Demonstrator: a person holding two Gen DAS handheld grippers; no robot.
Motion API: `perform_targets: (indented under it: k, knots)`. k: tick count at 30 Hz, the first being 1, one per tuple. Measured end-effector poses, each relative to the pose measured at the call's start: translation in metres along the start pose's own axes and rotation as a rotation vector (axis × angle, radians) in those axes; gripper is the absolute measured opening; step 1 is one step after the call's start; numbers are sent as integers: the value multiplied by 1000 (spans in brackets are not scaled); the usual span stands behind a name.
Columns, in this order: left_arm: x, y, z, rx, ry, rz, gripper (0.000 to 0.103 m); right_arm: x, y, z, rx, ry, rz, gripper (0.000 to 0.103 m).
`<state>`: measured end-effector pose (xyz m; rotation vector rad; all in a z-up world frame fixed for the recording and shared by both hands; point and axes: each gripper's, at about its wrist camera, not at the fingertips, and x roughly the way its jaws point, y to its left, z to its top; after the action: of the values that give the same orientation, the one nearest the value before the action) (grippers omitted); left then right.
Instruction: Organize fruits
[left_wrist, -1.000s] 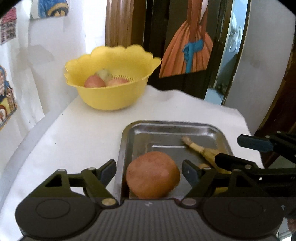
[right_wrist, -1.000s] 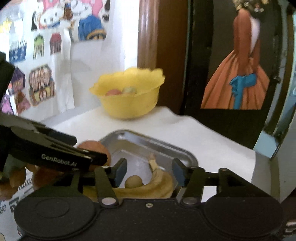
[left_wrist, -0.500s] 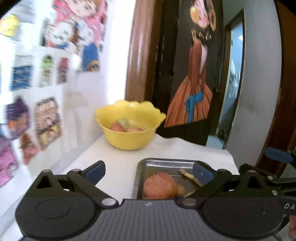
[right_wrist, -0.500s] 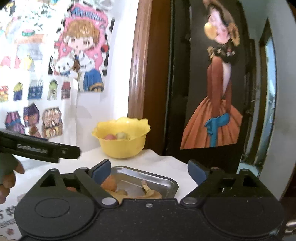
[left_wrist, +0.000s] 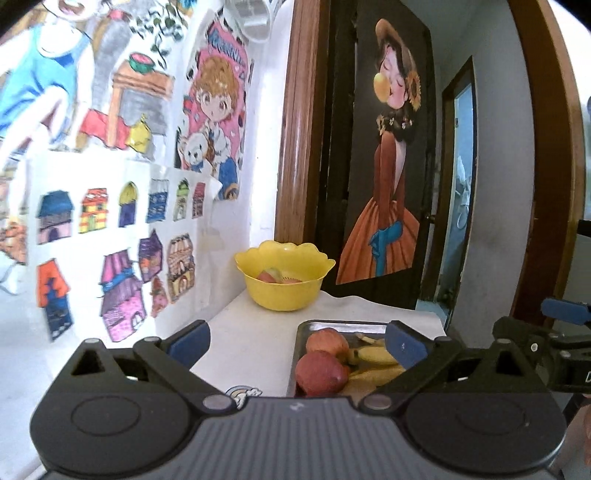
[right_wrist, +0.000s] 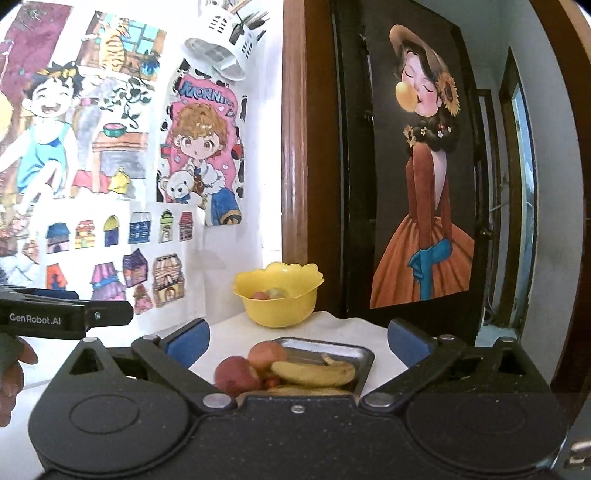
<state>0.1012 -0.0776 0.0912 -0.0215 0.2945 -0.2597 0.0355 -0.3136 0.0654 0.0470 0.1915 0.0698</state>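
A steel tray on the white table holds two reddish apples and bananas. Behind it stands a yellow scalloped bowl with a few fruits inside. My left gripper is open, raised and pulled back from the tray, with nothing between its fingers. My right gripper is open too, well back from the tray and empty. The left gripper's arm shows at the left edge of the right wrist view.
A wall with colourful drawings runs along the table's left side. A dark door with a painted figure in an orange dress stands behind the table. A person's hand holds the left gripper.
Both grippers have pulled up and back from the tray and opened wider. The apple and banana that lay between the fingers now lie in the tray, far ahead.
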Motion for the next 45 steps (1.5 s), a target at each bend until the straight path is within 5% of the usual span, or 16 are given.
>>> perform_targets:
  k: [25, 45]
  knots:
    - [-96, 12, -55, -43, -3, 11, 103, -104, 44, -39, 47, 14, -26, 102]
    - [-91, 36, -119, -132, 65, 148, 103, -86, 66, -106, 113, 122, -28, 102]
